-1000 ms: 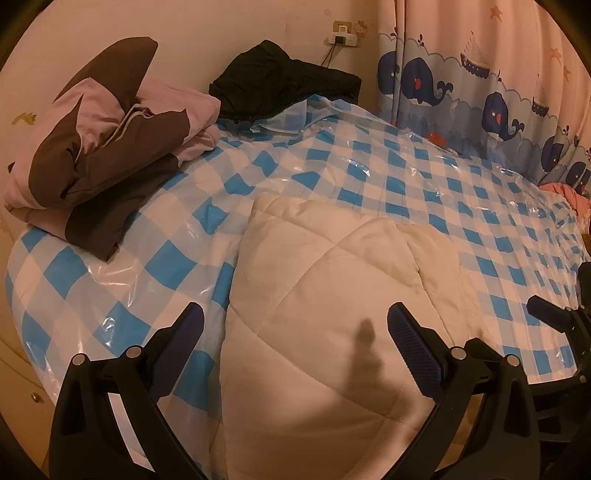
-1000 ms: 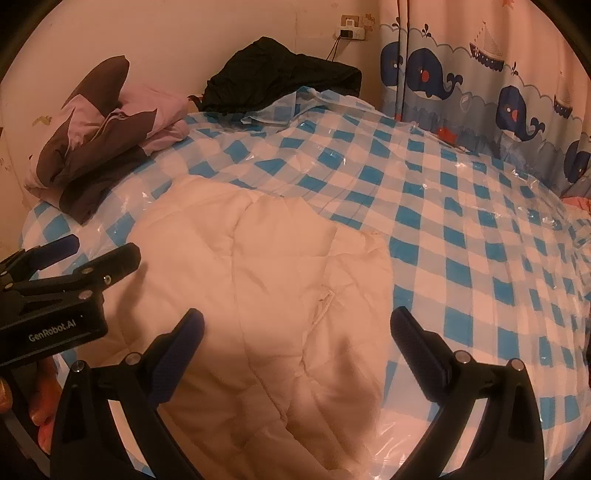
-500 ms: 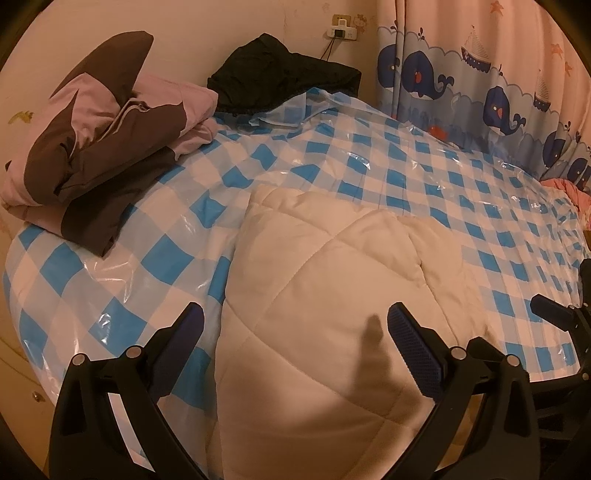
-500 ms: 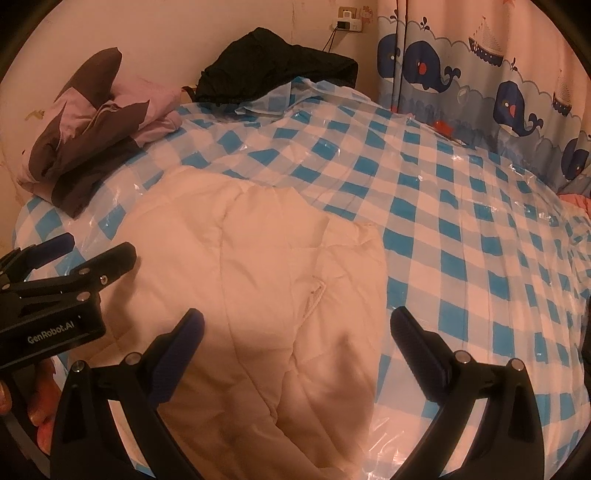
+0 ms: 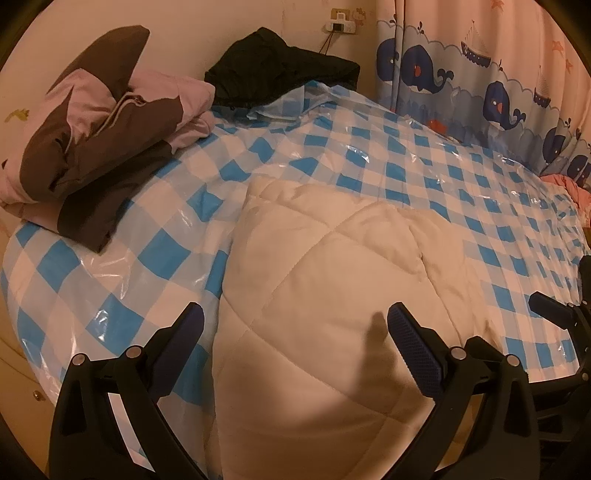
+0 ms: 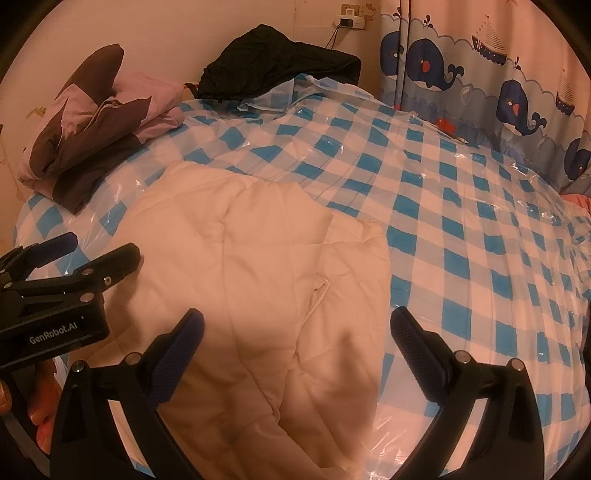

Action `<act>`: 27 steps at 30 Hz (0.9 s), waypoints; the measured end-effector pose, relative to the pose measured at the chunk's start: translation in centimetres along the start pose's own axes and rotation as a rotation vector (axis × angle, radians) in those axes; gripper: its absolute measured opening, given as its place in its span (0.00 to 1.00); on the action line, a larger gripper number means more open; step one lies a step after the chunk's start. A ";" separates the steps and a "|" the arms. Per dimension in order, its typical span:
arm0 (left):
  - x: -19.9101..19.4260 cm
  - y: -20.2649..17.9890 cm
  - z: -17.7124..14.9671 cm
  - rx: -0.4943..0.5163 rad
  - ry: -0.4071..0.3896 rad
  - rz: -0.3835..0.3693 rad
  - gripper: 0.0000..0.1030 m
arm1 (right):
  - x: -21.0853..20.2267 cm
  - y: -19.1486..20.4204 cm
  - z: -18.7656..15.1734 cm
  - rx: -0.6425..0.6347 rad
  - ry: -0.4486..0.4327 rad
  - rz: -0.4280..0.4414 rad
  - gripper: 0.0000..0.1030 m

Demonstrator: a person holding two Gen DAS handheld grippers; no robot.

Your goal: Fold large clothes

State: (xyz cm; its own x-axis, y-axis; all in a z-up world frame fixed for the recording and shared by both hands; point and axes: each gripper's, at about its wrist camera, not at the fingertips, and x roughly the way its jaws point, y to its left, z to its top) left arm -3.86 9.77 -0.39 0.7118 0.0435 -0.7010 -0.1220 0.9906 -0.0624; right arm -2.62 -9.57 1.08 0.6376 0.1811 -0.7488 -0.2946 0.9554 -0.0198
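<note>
A cream quilted garment lies folded over on the blue-and-white checked bed cover, reaching the bed's near edge. In the right wrist view the same cream garment shows a cord near its middle fold. My left gripper hovers just above the garment's near part, open, nothing between its fingers. My right gripper is open too, above the garment's right half. The left gripper's body shows at the left of the right wrist view.
A pink-and-brown folded garment lies at the bed's far left. A black garment sits against the back wall under a wall socket. A whale-print curtain hangs along the right. The checked bed cover stretches right of the cream garment.
Both grippers have pulled back and risen slightly, so the views show a bit more of the bed. Both stayed open and the cream garment has not moved.
</note>
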 end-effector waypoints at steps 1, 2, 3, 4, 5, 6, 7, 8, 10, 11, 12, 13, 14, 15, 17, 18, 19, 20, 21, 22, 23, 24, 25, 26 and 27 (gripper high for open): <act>0.1 0.0 -0.1 0.001 0.006 -0.002 0.93 | 0.0 0.1 0.0 -0.001 0.000 0.000 0.94; 0.3 0.0 -0.1 0.004 0.010 -0.001 0.93 | 0.0 0.0 0.0 0.000 0.002 -0.001 0.94; 0.4 0.0 -0.1 0.006 0.013 0.001 0.93 | 0.0 0.1 0.0 0.001 0.001 -0.001 0.94; 0.4 0.0 -0.1 0.009 0.016 0.001 0.93 | 0.0 0.1 0.0 0.000 0.001 0.000 0.94; 0.4 0.0 -0.1 0.011 0.016 0.001 0.93 | 0.1 0.1 0.0 0.002 0.004 0.002 0.94; 0.4 -0.1 -0.1 0.012 0.016 0.001 0.93 | 0.1 0.1 -0.1 0.003 0.008 0.005 0.94; 0.4 -0.1 -0.1 0.013 0.017 0.002 0.93 | 0.2 0.1 -0.2 0.004 0.011 0.007 0.94; 0.4 -0.1 -0.1 0.012 0.018 0.002 0.93 | 0.3 0.0 -0.2 0.003 0.017 0.009 0.94; 0.5 -0.1 0.0 0.015 0.028 0.005 0.93 | 0.5 0.0 -0.3 0.006 0.026 0.010 0.95; 0.5 -0.1 -0.1 0.016 0.032 0.007 0.93 | 0.6 -0.2 -0.3 0.006 0.030 0.014 0.94; 0.6 -0.1 0.0 0.016 0.034 0.005 0.93 | 0.6 -0.4 -0.3 0.007 0.033 0.016 0.94; 0.6 -0.1 0.0 0.016 0.035 0.004 0.93 | 0.6 -0.4 -0.3 0.009 0.035 0.017 0.94; 0.6 -0.1 0.0 0.017 0.035 0.005 0.93 | 0.6 -0.4 -0.4 0.008 0.037 0.017 0.94; 0.6 -0.1 0.0 0.018 0.034 0.005 0.93 | 0.7 -0.5 -0.2 0.008 0.039 0.017 0.94; 0.7 -0.1 0.0 0.018 0.034 0.005 0.93 | 0.7 -0.4 -0.3 0.005 0.045 0.019 0.94; 0.7 -0.1 0.0 0.018 0.035 0.006 0.93 | 0.7 -0.4 -0.3 0.004 0.046 0.019 0.94; 0.7 -0.1 0.0 0.018 0.037 0.006 0.93 | 0.7 -0.4 -0.3 0.002 0.047 0.019 0.94; 0.7 -0.2 0.1 0.021 0.037 0.006 0.93 | 0.7 -0.4 -0.3 0.003 0.048 0.020 0.94; 0.7 -0.2 0.1 0.022 0.037 0.006 0.93 | 0.7 -0.3 -0.4 0.005 0.048 0.021 0.94; 0.7 -0.2 0.0 0.023 0.037 0.007 0.93 | 0.7 -0.3 -0.3 0.006 0.047 0.019 0.94; 0.7 -0.2 0.1 0.023 0.036 0.007 0.93 | 0.8 -0.3 -0.4 0.007 0.048 0.021 0.94; 0.7 -0.2 0.0 0.024 0.036 0.007 0.93 | 0.8 -0.3 -0.4 0.008 0.049 0.022 0.94; 0.7 -0.2 0.0 0.023 0.036 0.007 0.93 | 0.9 -0.4 -0.4 0.008 0.051 0.025 0.94; 0.7 -0.3 0.0 0.023 0.036 0.008 0.93 | 0.9 -0.4 -0.5 0.008 0.052 0.025 0.94; 0.7 -0.3 0.0 0.022 0.037 0.008 0.93 | 0.9 -0.3 -0.6 0.007 0.053 0.025 0.94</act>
State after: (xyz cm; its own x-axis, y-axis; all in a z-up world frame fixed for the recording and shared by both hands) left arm -3.28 9.54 -0.86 0.6851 0.0468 -0.7269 -0.1115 0.9929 -0.0412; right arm -2.34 -9.86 0.01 0.5917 0.1928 -0.7827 -0.3050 0.9524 0.0041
